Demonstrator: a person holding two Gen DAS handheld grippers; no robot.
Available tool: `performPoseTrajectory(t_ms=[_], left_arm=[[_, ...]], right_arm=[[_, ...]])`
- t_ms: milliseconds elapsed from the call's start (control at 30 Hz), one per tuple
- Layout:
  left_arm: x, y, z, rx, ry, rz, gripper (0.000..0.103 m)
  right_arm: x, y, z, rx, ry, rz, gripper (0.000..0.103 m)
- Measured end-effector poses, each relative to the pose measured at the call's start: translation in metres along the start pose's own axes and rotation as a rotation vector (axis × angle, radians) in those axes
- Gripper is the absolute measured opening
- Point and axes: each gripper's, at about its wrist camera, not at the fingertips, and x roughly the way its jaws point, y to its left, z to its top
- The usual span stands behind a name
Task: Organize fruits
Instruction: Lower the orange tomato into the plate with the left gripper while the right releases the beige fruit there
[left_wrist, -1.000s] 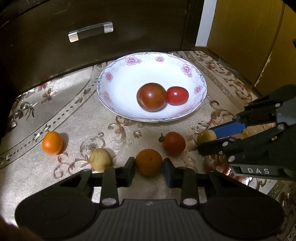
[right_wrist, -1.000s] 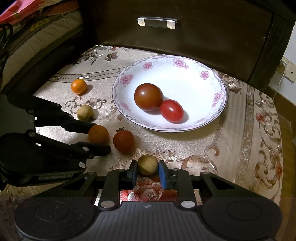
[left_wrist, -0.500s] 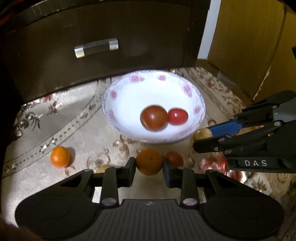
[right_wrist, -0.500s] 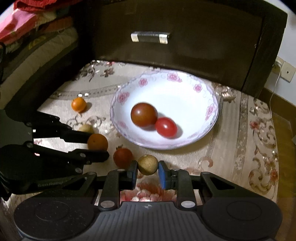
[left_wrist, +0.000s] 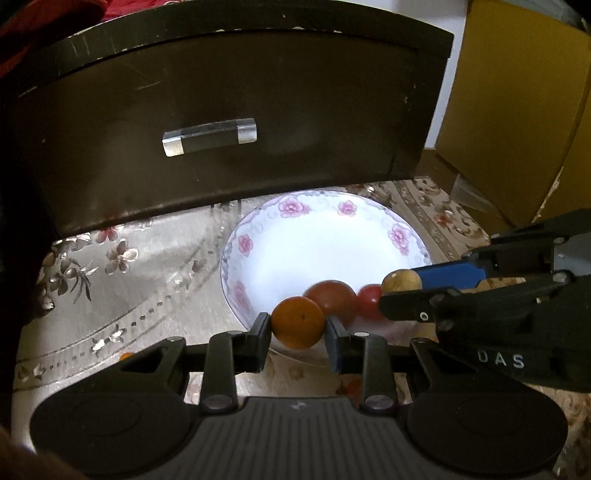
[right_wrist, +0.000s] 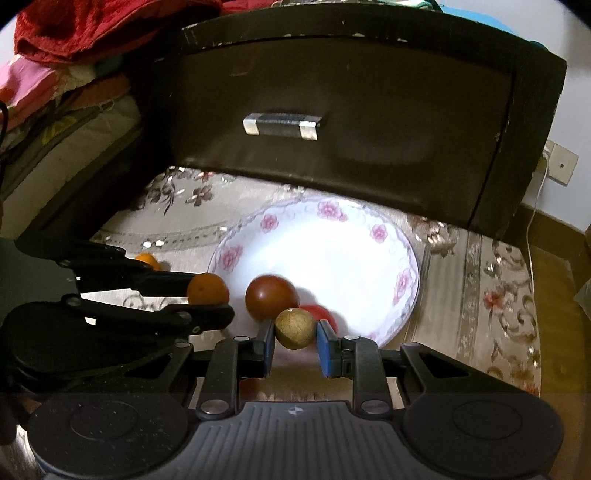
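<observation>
My left gripper (left_wrist: 298, 328) is shut on an orange (left_wrist: 298, 323) and holds it above the near rim of a white flowered plate (left_wrist: 280, 236). My right gripper (right_wrist: 295, 339) is shut on a small tan round fruit (right_wrist: 295, 328), raised over the plate's near edge (right_wrist: 402, 295). In the plate lie a dark brown-red tomato (right_wrist: 271, 297) and a red tomato (right_wrist: 325, 314), both partly hidden by the held fruits. Each gripper also shows in the other's view: the right one (left_wrist: 402, 291) with the tan fruit (left_wrist: 400, 282), the left one (right_wrist: 208, 295) with the orange (right_wrist: 207, 290).
A dark drawer front with a clear handle (left_wrist: 208, 136) stands just behind the plate. A small orange (right_wrist: 147, 260) lies on the floral cloth (left_wrist: 110, 288) to the left. A yellow cabinet (left_wrist: 517, 110) is at the right. Folded fabrics (right_wrist: 74, 55) are stacked at the left.
Both grippers have lifted their fruits off the cloth and carried them forward toward the plate. The fruits left on the cloth have dropped mostly out of sight.
</observation>
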Motion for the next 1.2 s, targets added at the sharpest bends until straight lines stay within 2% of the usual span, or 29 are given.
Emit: performPoseTrajectory(t_ms=[667,900,1200], left_arm=[[0.019,0.019,0.006,-0.061,-0.002,0.023,0.037],[0.018,0.02,0.006,-0.07,0.0,0.017,0.039],[0.012,0.017,0.006,-0.064,-0.004,0.021,0.042]], right_arm=[[0.043,-0.017,0.021,0.009,0.006,-0.055,0.021],[0.046,-0.018,0.019,0.011,0.009,-0.064,0.022],[0.039,-0.022,0.02,0.029,-0.023,-0.071,0.029]])
